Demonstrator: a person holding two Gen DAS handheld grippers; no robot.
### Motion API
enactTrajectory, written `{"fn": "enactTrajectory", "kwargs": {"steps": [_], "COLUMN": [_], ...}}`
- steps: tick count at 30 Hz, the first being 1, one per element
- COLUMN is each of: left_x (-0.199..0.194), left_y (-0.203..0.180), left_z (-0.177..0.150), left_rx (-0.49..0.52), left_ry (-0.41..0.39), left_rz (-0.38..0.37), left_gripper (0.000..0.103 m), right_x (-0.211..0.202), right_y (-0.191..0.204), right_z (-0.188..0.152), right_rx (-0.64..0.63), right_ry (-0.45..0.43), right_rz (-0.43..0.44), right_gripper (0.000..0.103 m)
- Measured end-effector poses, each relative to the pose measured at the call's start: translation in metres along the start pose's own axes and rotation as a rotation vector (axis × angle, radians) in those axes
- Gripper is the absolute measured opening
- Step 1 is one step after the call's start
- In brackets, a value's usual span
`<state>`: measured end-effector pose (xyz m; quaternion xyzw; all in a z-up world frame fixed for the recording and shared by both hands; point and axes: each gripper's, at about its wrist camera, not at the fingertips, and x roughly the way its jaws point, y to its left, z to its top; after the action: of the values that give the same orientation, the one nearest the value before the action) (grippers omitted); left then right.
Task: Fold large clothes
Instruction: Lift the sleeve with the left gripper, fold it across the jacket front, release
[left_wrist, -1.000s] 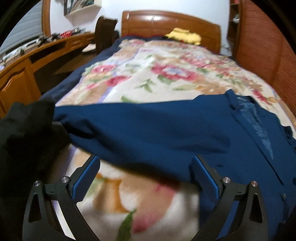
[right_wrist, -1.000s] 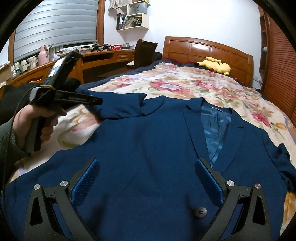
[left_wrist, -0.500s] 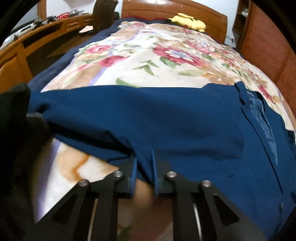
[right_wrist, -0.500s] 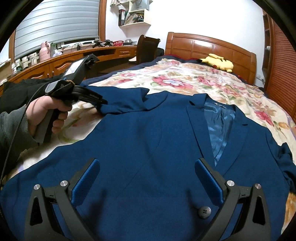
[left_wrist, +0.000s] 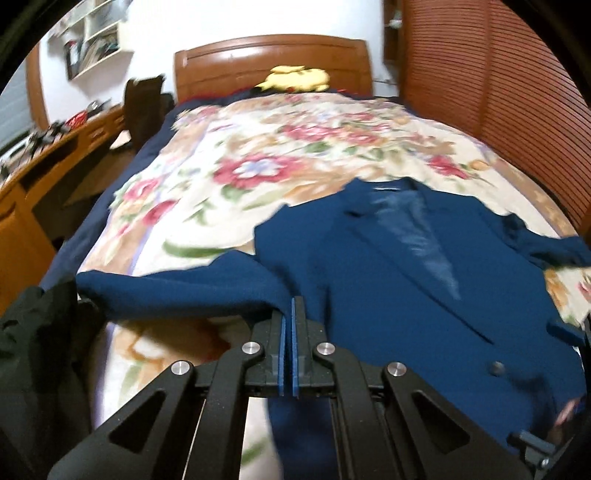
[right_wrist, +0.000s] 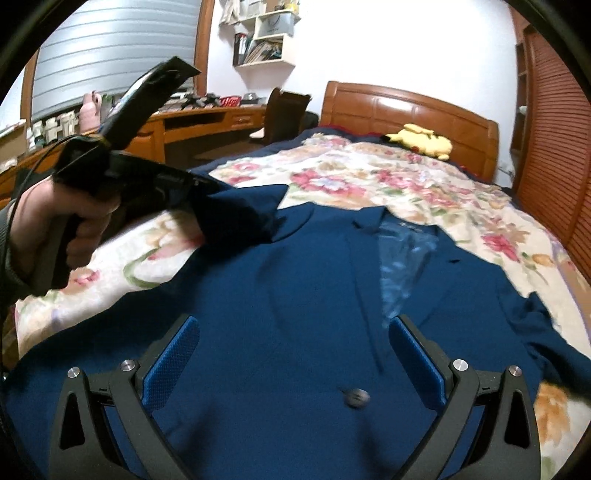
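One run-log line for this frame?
left gripper: shut on sleeve | right gripper: open above blazer | bed

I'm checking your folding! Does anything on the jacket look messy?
Yes. The right sleeve lies bunched and crumpled beside the blue jacket, not flat. The left sleeve is only lifted, pinched in the left gripper.

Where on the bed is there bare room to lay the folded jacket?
Bare floral bedspread lies between the jacket collar and the yellow plush at the headboard. The near half is crowded: jacket body, left gripper clamping the sleeve.
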<state>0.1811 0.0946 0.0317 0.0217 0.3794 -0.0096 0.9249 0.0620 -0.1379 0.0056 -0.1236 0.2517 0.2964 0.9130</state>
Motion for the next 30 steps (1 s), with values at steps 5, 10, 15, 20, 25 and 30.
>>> {"fn": "enactTrajectory", "kwargs": {"steps": [5,10,15,20,25,30], "left_x": [-0.010,-0.022,-0.042,-0.031,0.006,0.040], "left_y": [-0.025,-0.017,0.005,0.040,0.068,0.088], "left_z": [-0.008,-0.019,-0.031,-0.037,-0.050,-0.060], "left_rx": [0.070,0.042,-0.004,-0.086,-0.149,-0.207], "left_ry": [0.007,0.003,-0.054,-0.044,0.017,0.064], "left_rz": [0.017,0.018,0.015,0.067,0.112,0.135], "left_gripper": [0.002,0.017,0.072,0.080,0.080,0.080], "right_x": [-0.024,-0.028,-0.026,-0.022,-0.011,-0.003], "right_y": [-0.011,-0.013,-0.009,-0.005,-0.003,-0.003], "right_z": [-0.010,-0.020,-0.014,-0.011,-0.011,-0.011], "right_rx": [0.017,0.025,0.023,0.005,-0.014,-0.019], "right_ry": [-0.021,-0.006,0.001,0.000,0.014,0.034], "right_rz": [-0.021,-0.026,-0.017,0.004,0.016,0.020], "right_gripper": [0.102,0.102,0.102,0.102,0.102,0.102]}}
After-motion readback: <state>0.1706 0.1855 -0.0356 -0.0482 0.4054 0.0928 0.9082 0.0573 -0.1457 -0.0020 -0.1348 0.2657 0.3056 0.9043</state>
